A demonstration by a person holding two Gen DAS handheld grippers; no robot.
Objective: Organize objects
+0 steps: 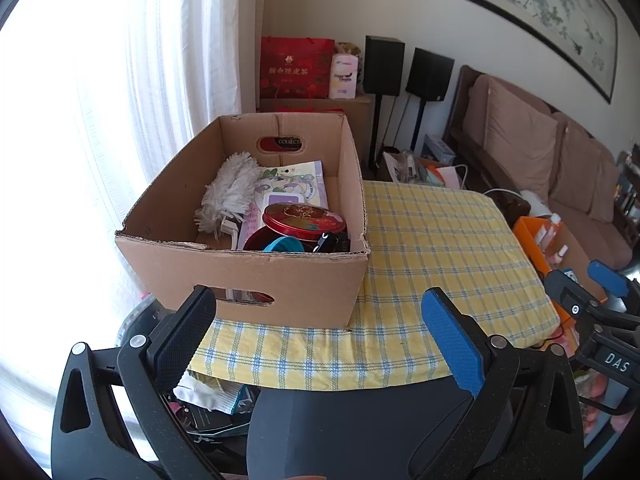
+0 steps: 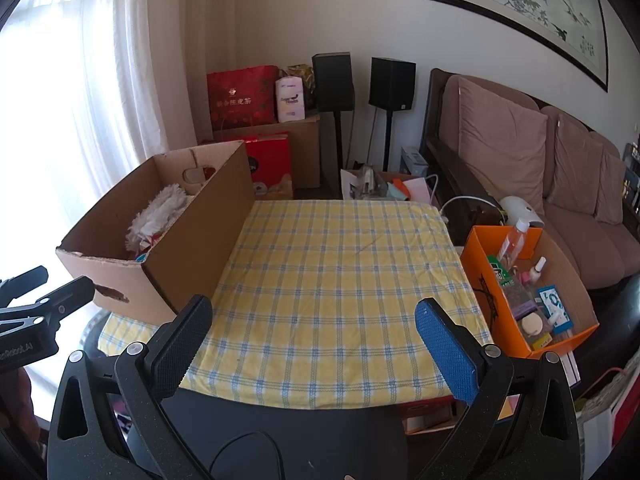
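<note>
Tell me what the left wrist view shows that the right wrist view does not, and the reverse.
Only the left wrist view shows the red tin and printed pouch inside the cardboard box. Only the right wrist view shows the orange box's contents, such as the clear bottle. Both show the white duster, the checked cloth and open hand-held grippers, left and right.

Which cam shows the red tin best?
Left wrist: the red tin lies in plain sight inside the cardboard box, lid visible. In the right wrist view the box's wall hides it.
</note>
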